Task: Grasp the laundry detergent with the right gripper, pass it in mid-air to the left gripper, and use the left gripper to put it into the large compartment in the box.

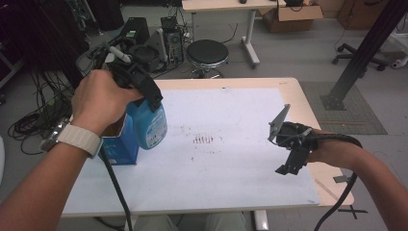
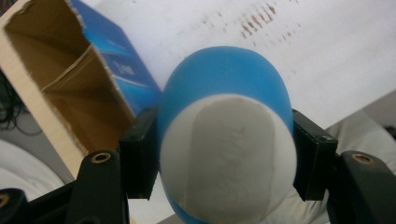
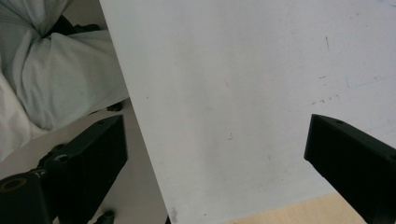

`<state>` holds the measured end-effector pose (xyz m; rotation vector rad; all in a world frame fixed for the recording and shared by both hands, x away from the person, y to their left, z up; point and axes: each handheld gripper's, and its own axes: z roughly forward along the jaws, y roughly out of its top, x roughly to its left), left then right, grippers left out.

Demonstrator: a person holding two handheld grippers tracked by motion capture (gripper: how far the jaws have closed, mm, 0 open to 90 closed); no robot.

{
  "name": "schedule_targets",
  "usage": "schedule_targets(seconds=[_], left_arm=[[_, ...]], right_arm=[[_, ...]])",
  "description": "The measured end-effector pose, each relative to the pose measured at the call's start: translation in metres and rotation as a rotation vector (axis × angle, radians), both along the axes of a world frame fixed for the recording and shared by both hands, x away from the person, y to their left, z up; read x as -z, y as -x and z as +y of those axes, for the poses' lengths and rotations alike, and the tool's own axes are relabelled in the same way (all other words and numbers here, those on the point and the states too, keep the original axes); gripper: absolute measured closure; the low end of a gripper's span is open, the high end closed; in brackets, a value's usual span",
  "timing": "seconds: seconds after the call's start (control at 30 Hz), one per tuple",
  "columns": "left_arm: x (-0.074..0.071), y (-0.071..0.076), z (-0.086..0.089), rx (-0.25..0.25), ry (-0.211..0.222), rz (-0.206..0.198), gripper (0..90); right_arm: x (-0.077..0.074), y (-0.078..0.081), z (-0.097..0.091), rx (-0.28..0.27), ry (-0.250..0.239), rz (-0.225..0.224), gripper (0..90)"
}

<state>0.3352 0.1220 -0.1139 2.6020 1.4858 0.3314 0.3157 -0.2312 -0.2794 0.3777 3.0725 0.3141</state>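
While clamped between the left gripper's (image 2: 224,158) fingers (image 2: 140,154), the blue bottle (image 2: 224,140) hangs.

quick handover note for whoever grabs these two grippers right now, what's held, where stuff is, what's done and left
Left gripper: shut on the blue bottle, held in the air just beside the open blue box at the table's left edge.
Right gripper: open, empty, over the white sheet near the right edge.
Done: bottle gripped and out of the box.
Left: apparently set the bottle down on the sheet and release; the right gripper has no part yet.
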Motion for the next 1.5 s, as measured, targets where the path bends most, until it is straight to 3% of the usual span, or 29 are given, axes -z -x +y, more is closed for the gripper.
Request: schedule_targets(seconds=[0.27,0.6,0.77,1.07,1.33,1.5], left_arm=[[-0.024,-0.011,0.019,-0.161,0.041,-0.021,38.1],[-0.04,-0.023,0.049,-0.305,0.06,-0.046,38.1],[-0.044,-0.026,0.059,-0.343,0.054,-0.041,38.1],[-0.048,-0.031,0.084,-0.422,0.057,-0.068,38.1],[-0.037,-0.038,0.103,-0.463,0.053,-0.109,38.1],[-0.023,-0.043,0.114,-0.47,0.055,-0.123,38.1]], right_arm=[[-0.001,-0.003,-0.002,0.0,-0.003,-0.009,5.5],[-0.003,-0.007,-0.008,0.008,-0.01,-0.01,5.5],[-0.003,-0.008,-0.01,0.012,-0.009,-0.008,5.6],[0.0,-0.011,-0.012,0.023,-0.012,-0.003,5.7],[-0.001,-0.014,-0.011,0.014,-0.026,-0.031,6.2],[-0.002,-0.014,-0.007,0.02,-0.014,-0.023,6.0]])
